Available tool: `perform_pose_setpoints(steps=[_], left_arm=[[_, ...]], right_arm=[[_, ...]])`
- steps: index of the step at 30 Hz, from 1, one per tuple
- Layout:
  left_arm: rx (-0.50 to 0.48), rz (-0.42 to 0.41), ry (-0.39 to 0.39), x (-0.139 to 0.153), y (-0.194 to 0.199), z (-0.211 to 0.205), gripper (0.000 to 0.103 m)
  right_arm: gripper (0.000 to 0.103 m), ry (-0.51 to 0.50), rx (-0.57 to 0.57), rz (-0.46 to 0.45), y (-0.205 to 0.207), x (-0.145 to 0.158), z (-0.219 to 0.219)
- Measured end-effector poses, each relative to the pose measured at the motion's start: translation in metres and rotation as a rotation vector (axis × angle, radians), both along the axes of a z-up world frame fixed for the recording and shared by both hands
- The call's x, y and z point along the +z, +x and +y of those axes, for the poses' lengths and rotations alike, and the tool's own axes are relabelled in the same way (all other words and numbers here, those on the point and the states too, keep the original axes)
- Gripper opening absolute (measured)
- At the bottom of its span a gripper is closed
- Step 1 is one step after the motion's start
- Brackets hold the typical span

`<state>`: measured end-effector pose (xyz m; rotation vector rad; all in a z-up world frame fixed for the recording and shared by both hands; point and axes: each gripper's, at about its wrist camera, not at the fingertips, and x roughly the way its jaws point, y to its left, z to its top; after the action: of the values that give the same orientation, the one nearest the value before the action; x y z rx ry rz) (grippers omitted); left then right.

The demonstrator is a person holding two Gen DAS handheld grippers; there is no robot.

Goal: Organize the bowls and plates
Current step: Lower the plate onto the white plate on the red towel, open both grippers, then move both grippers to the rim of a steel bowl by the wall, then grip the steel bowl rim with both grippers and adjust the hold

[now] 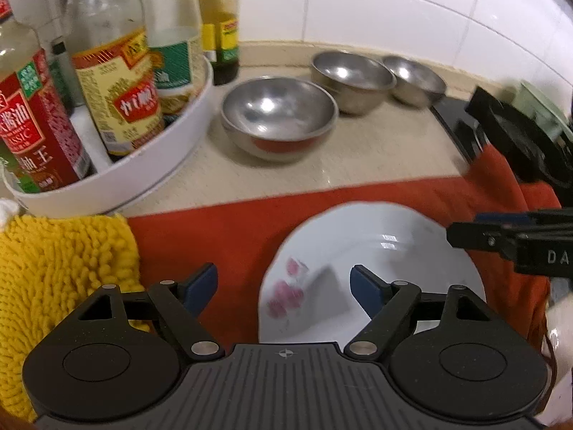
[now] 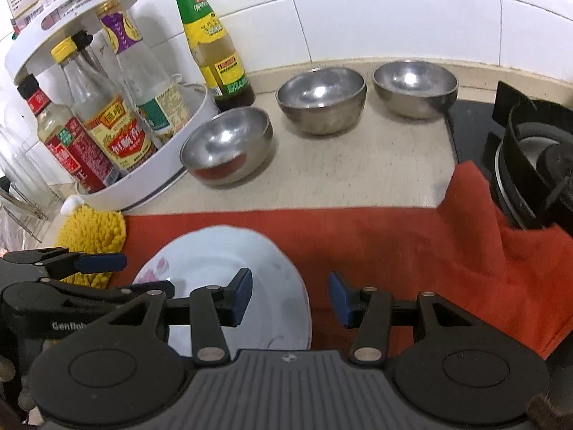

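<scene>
A white plate [image 1: 379, 251] with pink flowers lies on a red cloth [image 1: 229, 236]. My left gripper [image 1: 284, 290] is open and straddles the plate's left rim, one finger over the plate and one over the cloth. In the right wrist view my right gripper [image 2: 290, 299] straddles the right rim of the plate [image 2: 215, 261], its blue pads apart and not pressing on it. Each gripper shows in the other's view: the right gripper [image 1: 469, 227] at the plate's far side, the left gripper [image 2: 132, 274] at its left. Three steel bowls [image 2: 227, 147] [image 2: 322, 98] [image 2: 415, 87] stand upright on the counter behind.
A white turntable rack [image 2: 154, 182] of sauce bottles stands at the back left, with a green-labelled bottle [image 2: 211, 43] beside it. A yellow chenille mitt [image 1: 61, 272] lies left of the cloth. A black stove burner [image 2: 530, 165] sits at the right, against the tiled wall.
</scene>
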<state>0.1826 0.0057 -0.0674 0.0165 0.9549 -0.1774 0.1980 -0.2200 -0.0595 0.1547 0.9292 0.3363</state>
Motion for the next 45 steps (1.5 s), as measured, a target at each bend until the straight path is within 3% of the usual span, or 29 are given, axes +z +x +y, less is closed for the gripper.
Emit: perform_pose_setpoints(steps=[10,16,19,21,28,29,34,40,45], left_arm=[[0.133,-0.007,-0.071,0.008,0.055,0.013,0.088],[0.201,-0.006,-0.074,0.005,0.086,0.014,0.088],[0.225,-0.003,-0.057,0.002,0.098,0.013,0.089],[0.238,0.0,-0.069,0.0,0.105,0.016,0.095],[0.236,-0.032,-0.103,0.004,0.117,0.016,0.092],[0.239,-0.03,-0.089,0.001,0.122,0.014,0.09],[0.221,0.061,-0.113,-0.021,0.146,0.01,0.054],[0.155,0.084,-0.114,-0.03,0.153,-0.002,0.052],[0.083,0.094,-0.122,-0.029,0.146,-0.017,0.053]], right_arm=[[0.045,0.018,0.037,-0.011,0.05,0.009,0.013],[0.048,0.031,0.062,0.004,0.097,0.006,0.032],[0.048,0.052,0.067,0.018,0.119,-0.001,0.035],[0.048,0.064,0.074,0.016,0.131,-0.003,0.038],[0.048,0.105,0.082,0.046,0.163,-0.013,0.051],[0.048,0.097,0.079,0.048,0.167,-0.015,0.053],[0.036,0.124,0.102,0.155,0.184,-0.032,0.061],[0.025,0.191,0.121,0.217,0.182,-0.037,0.056],[0.025,0.167,0.104,0.241,0.168,-0.025,0.044]])
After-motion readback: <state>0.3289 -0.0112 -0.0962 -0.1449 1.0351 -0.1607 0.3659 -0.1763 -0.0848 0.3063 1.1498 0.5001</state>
